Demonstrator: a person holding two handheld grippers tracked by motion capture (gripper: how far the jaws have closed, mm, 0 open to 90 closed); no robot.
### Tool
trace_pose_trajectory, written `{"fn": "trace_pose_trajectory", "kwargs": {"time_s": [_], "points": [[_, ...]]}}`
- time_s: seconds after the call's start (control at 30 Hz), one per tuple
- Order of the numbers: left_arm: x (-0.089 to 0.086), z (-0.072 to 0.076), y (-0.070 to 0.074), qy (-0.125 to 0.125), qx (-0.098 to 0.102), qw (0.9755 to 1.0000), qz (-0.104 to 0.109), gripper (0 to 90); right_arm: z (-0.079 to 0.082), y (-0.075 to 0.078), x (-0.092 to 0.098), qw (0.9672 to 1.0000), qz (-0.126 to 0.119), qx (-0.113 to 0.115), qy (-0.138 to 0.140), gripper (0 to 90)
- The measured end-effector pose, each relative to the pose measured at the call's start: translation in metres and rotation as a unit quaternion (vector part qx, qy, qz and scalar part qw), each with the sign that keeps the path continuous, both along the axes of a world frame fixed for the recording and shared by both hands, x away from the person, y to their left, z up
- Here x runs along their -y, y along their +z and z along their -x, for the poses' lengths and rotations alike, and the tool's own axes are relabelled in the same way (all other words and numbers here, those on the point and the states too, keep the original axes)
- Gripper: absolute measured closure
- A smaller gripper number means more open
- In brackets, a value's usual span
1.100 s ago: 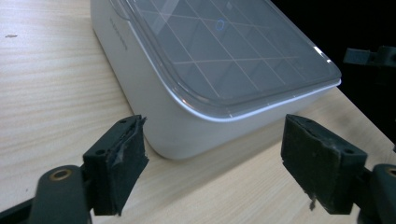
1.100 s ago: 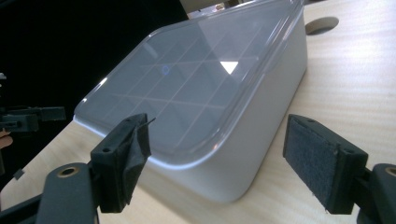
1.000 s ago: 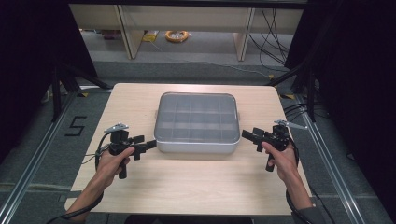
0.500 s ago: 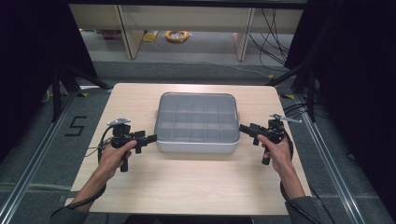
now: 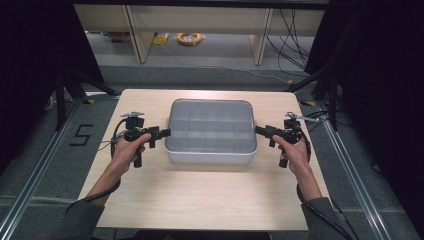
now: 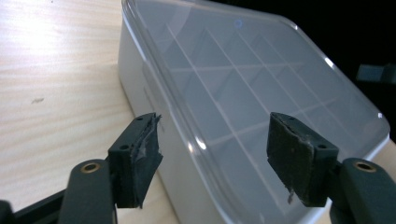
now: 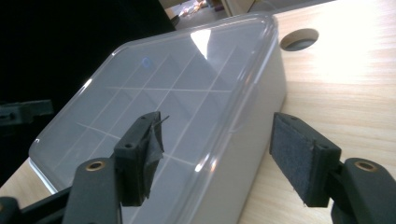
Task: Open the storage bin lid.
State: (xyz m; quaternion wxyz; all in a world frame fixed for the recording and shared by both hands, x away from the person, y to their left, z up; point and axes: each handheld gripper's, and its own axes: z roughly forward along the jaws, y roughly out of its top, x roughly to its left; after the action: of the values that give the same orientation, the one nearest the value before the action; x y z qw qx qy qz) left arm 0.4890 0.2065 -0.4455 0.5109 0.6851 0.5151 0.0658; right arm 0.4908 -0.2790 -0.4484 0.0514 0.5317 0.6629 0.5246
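A white plastic box (image 5: pixel 210 131) with a clear lid and a grid of compartments sits in the middle of the wooden table (image 5: pixel 200 200). My left gripper (image 5: pixel 166 132) is open at the box's left side, its tips right at the lid edge. In the left gripper view the lid rim (image 6: pixel 187 126) runs between the two pads of the left gripper (image 6: pixel 215 161). My right gripper (image 5: pixel 258 130) is open at the box's right side. In the right gripper view the box's edge (image 7: pixel 224 140) lies between the right gripper (image 7: pixel 217 156) pads.
A round hole (image 7: pixel 299 38) is cut in the table top beyond the box in the right gripper view. Shelving and cables (image 5: pixel 189 38) stand on the floor behind the table. Dark curtains close both sides.
Both grippers have moved inward toward the box, from a short way off its sides to right against its left and right edges. The box has not moved.
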Motion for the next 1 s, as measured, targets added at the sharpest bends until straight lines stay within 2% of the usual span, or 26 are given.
{"fn": "trace_pose_trajectory", "kwargs": {"time_s": [0.1,0.13,0.17,0.2,0.23,0.33,0.4,0.43,0.47,0.5,0.53,0.57,0.7,0.8,0.9,0.97,1.0], "points": [[0.004,-0.011,0.0,0.0,-0.008,0.9999,-0.007,37.2,-0.005,-0.001,-0.003,1.0,-0.005,-0.007,-0.004,37.8],[0.005,-0.014,-0.001,0.001,-0.012,0.9999,-0.008,37.9,-0.01,-0.004,-0.002,0.9999,0.008,0.008,-0.002,37.9],[0.005,-0.018,-0.002,0.001,-0.017,0.9998,-0.01,38.4,-0.011,-0.005,-0.002,1.0,0.007,0.007,0.0,38.2],[0.005,-0.021,-0.004,0.005,-0.02,0.9997,-0.01,39.3,-0.008,-0.002,-0.007,0.9993,-0.018,-0.032,-0.007,38.5],[0.005,-0.024,-0.005,0.012,-0.024,0.9996,-0.006,40.1,-0.014,-0.006,-0.005,1.0,0.007,0.004,0.0,39.0],[0.003,-0.032,-0.008,0.02,-0.03,0.9993,-0.005,42.0,-0.016,-0.008,-0.007,1.0,0.007,-0.007,0.002,39.3],[0.002,-0.037,-0.011,0.024,-0.04,0.9989,-0.002,43.9,-0.015,-0.006,-0.01,0.9994,-0.007,-0.034,-0.009,39.5],[0.002,-0.039,-0.012,0.025,-0.045,0.9987,0.002,44.9,-0.016,-0.007,-0.009,0.9997,-0.006,-0.025,-0.003,39.7],[0.002,-0.04,-0.013,0.021,-0.051,0.9985,0.006,45.1,-0.017,-0.008,-0.009,0.9997,-0.006,-0.022,-0.002,39.8],[0.003,-0.041,-0.014,0.021,-0.052,0.9984,0.008,45.0,-0.017,-0.007,-0.011,0.9991,-0.013,-0.038,-0.008,39.8],[0.004,-0.041,-0.015,0.019,-0.055,0.9983,0.007,45.0,-0.019,-0.009,-0.01,0.9997,-0.009,-0.024,-0.003,40.0],[0.006,-0.042,-0.015,0.015,-0.058,0.9982,0.006,45.1,-0.019,-0.009,-0.01,0.9995,-0.011,-0.03,-0.005,40.3],[0.012,-0.043,-0.017,0.007,-0.062,0.998,0.01,47.2,-0.024,-0.012,-0.009,0.9999,0.001,-0.014,0.003,40.8],[0.014,-0.044,-0.017,0.009,-0.062,0.998,0.007,47.5,-0.025,-0.012,-0.01,0.9997,0.002,-0.026,0.002,41.2],[0.014,-0.044,-0.017,0.011,-0.066,0.9977,0.01,48.0,-0.024,-0.01,-0.013,0.9979,-0.019,-0.061,-0.008,41.7],[0.013,-0.044,-0.017,0.012,-0.066,0.9977,0.011,48.8,-0.026,-0.012,-0.012,0.9989,-0.016,-0.045,-0.001,42.2],[0.013,-0.044,-0.017,0.013,-0.067,0.9976,0.012,49.1,-0.026,-0.012,-0.013,0.9985,-0.019,-0.052,-0.002,42.2]]}}
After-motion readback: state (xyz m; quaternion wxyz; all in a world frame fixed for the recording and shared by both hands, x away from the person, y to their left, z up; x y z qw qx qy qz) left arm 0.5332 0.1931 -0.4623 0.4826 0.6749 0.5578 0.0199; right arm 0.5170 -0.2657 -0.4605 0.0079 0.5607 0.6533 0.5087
